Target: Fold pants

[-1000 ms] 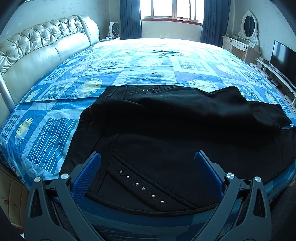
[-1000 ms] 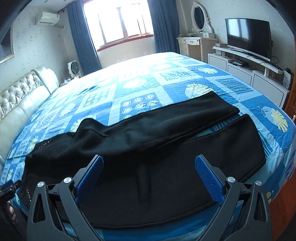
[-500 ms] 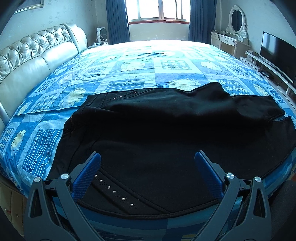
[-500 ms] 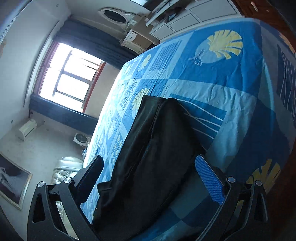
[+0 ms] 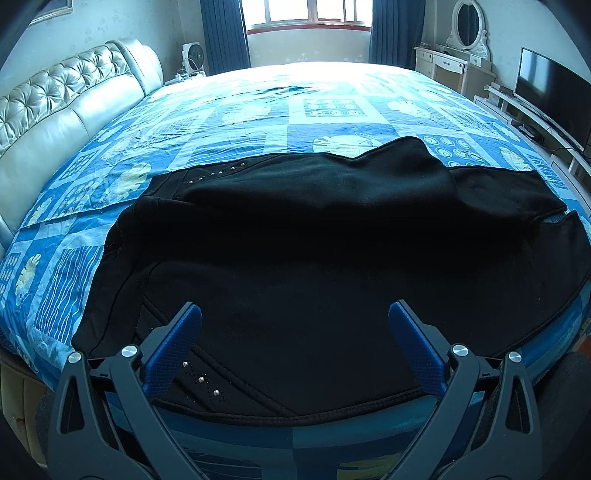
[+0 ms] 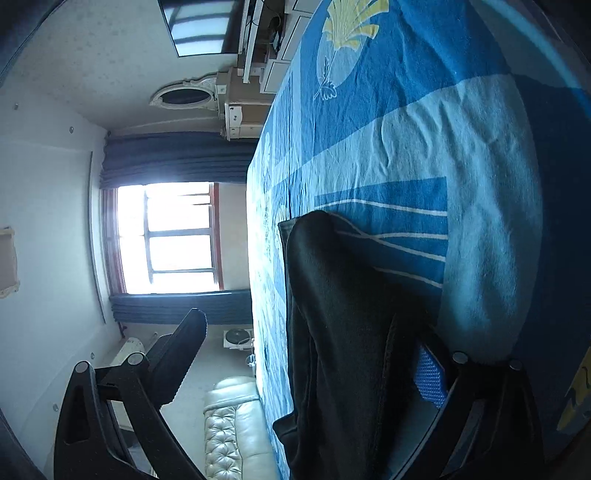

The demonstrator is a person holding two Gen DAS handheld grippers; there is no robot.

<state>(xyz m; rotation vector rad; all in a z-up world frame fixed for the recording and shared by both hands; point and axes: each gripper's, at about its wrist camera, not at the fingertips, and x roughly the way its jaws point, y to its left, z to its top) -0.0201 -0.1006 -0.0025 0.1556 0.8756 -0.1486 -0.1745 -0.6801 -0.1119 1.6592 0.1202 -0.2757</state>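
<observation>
Black pants [image 5: 314, 251] lie spread on a blue patterned bedspread [image 5: 258, 118], waistband with small studs toward the near left, one leg laid over the other. My left gripper [image 5: 295, 343] hovers open above the near waistband edge, nothing between its blue pads. In the right wrist view, rolled about a quarter turn, the pants [image 6: 340, 332] run along the bed. My right gripper [image 6: 310, 358] is open at the leg end; its blue pad [image 6: 430, 376] sits low against the bed, partly hidden by the cloth, and the other finger is in the air.
A tufted leather headboard [image 5: 55, 110] borders the bed on the left. A window with dark curtains [image 5: 310, 22] is at the far wall. A dresser with an oval mirror [image 5: 465, 48] and a television [image 5: 546, 96] on a low white stand are on the right.
My right gripper has rolled sideways and dropped to the leg ends at the bed's edge. My left gripper has shifted right along the near edge; the waistband studs now sit by its left finger.
</observation>
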